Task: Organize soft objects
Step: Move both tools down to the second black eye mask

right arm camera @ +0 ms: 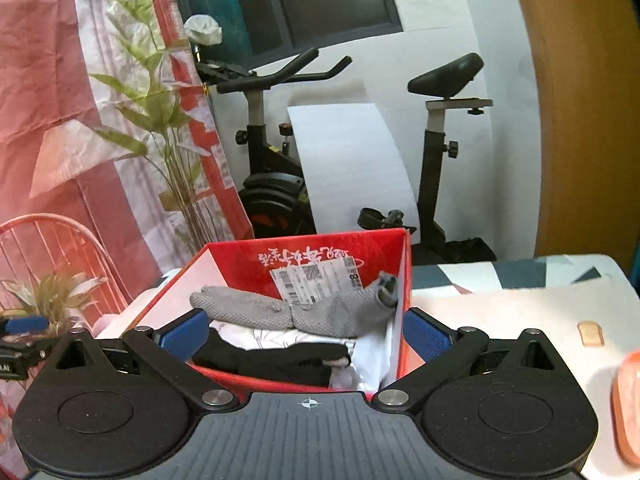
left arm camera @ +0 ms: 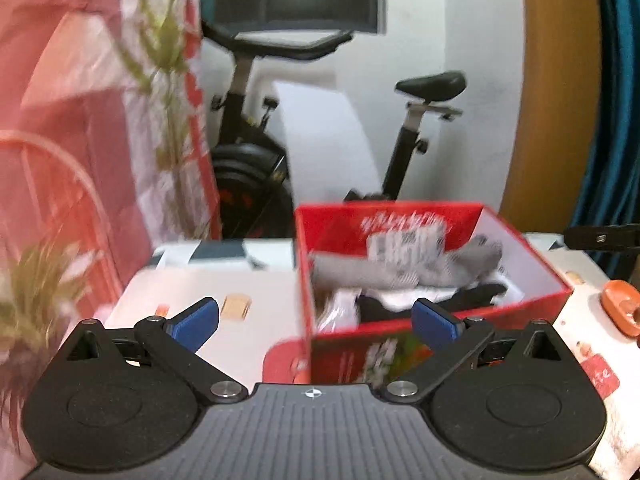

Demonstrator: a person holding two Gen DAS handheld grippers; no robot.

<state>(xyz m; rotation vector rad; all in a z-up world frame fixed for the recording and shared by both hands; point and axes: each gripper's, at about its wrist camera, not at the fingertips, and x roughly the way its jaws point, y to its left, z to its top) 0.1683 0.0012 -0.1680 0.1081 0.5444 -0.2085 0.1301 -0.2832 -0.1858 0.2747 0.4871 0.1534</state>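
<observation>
A red cardboard box point(left arm camera: 516, 308) point(right arm camera: 320, 254) stands on the white table. A grey sock point(left arm camera: 400, 268) point(right arm camera: 296, 310) lies across the top of the pile inside it. Under the sock lie a black garment point(left arm camera: 472, 296) point(right arm camera: 280, 358) and white cloth point(right arm camera: 276, 336). My left gripper point(left arm camera: 316, 322) is open and holds nothing; it sits back from the box, whose near left corner lies between its blue pads. My right gripper point(right arm camera: 306, 336) is open and empty too, with the box's near wall framed between its fingers.
An exercise bike point(right arm camera: 272, 152) stands behind the table by a white wall. A red and white curtain point(right arm camera: 48, 100), a green plant point(right arm camera: 160, 120) and a red chair point(right arm camera: 52, 240) are on the left. An orange dish point(left arm camera: 622, 308) point(right arm camera: 628, 400) lies on the table at right.
</observation>
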